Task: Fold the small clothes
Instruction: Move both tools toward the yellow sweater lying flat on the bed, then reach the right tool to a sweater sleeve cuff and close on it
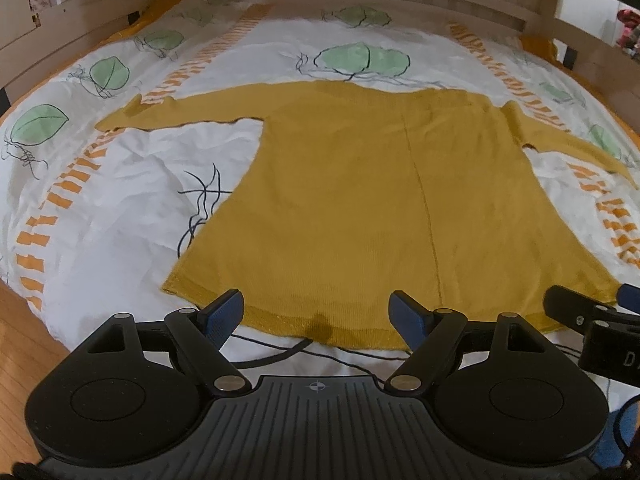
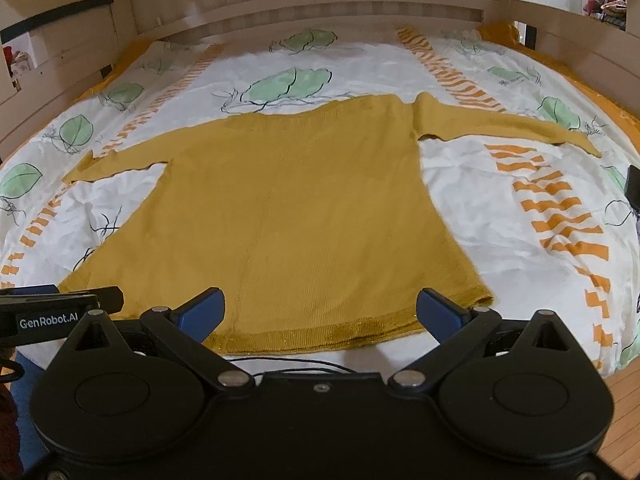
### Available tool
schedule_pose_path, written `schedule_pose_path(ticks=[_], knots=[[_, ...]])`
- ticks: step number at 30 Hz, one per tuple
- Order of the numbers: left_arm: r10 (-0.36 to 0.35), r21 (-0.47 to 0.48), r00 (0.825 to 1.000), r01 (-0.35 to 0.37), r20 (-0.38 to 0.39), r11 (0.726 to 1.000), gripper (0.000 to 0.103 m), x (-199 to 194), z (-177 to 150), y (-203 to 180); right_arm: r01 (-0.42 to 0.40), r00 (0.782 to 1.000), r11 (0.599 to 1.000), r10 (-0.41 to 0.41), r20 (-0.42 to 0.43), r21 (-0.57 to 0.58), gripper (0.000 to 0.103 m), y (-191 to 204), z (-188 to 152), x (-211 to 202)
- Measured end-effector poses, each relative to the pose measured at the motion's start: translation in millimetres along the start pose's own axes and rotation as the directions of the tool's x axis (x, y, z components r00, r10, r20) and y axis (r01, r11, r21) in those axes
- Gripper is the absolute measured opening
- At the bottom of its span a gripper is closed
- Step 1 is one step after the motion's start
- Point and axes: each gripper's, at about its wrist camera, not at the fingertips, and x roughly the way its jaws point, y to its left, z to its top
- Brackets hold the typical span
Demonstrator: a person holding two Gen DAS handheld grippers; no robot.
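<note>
A mustard-yellow knit sweater (image 1: 352,200) lies flat on the bed, hem toward me, both sleeves spread out sideways. It shows in the right wrist view too, the sweater (image 2: 288,216) filling the middle. My left gripper (image 1: 318,314) hovers open over the left part of the hem, blue pads wide apart, nothing between them. My right gripper (image 2: 320,314) is open above the right part of the hem, also with nothing in it. Each gripper's edge peeks into the other's view: the right gripper's body (image 1: 592,320) and the left gripper's body (image 2: 52,312).
The bed cover (image 1: 120,200) is white with green leaves and orange stripes, wrinkled at the left. A wooden bed frame (image 2: 320,4) rises at the far side. Wood floor (image 1: 24,332) shows at the bed's near corners.
</note>
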Motion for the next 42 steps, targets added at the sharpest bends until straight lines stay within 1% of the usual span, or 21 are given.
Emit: schedule_pose_path(ticks=[9, 16, 21, 27, 32, 36, 39, 42], knots=[[0.009, 0.015, 0.999, -0.009, -0.034, 1.000, 0.079, 16, 8, -2, -0.002, 0.999, 1.000, 0.002, -0.033, -0.004, 0.101, -1, 6, 17], [0.007, 0.034, 0.999, -0.006, -0.044, 0.999, 0.079, 31, 23, -5, -0.012, 0.998, 1.000, 0.012, -0.065, 0.004, 0.101, -8, 19, 31], [-0.007, 0.027, 0.999, 0.009, -0.044, 1.000, 0.079, 44, 47, -7, -0.015, 0.993, 0.999, 0.012, -0.119, -0.029, 0.101, -14, 39, 42], [-0.013, 0.018, 1.000, 0.013, -0.023, 1.000, 0.079, 68, 83, -11, -0.022, 0.991, 1.000, 0.020, -0.134, -0.011, 0.102, -41, 75, 62], [-0.016, 0.023, 1.000, 0.016, -0.016, 1.000, 0.079, 101, 116, -16, 0.035, 0.984, 0.999, -0.038, -0.172, -0.023, 0.102, -68, 106, 98], [-0.005, 0.031, 1.000, 0.005, -0.019, 0.999, 0.079, 128, 131, -21, 0.096, 0.973, 0.995, -0.103, -0.206, -0.041, 0.102, -89, 118, 133], [0.012, 0.050, 0.999, -0.010, -0.038, 0.999, 0.079, 151, 137, -26, 0.145, 0.958, 0.987, -0.159, -0.240, -0.074, 0.102, -100, 120, 158], [0.019, 0.061, 0.997, -0.015, -0.073, 0.998, 0.079, 173, 138, -30, 0.164, 0.940, 0.981, -0.187, -0.285, -0.105, 0.101, -107, 116, 177]])
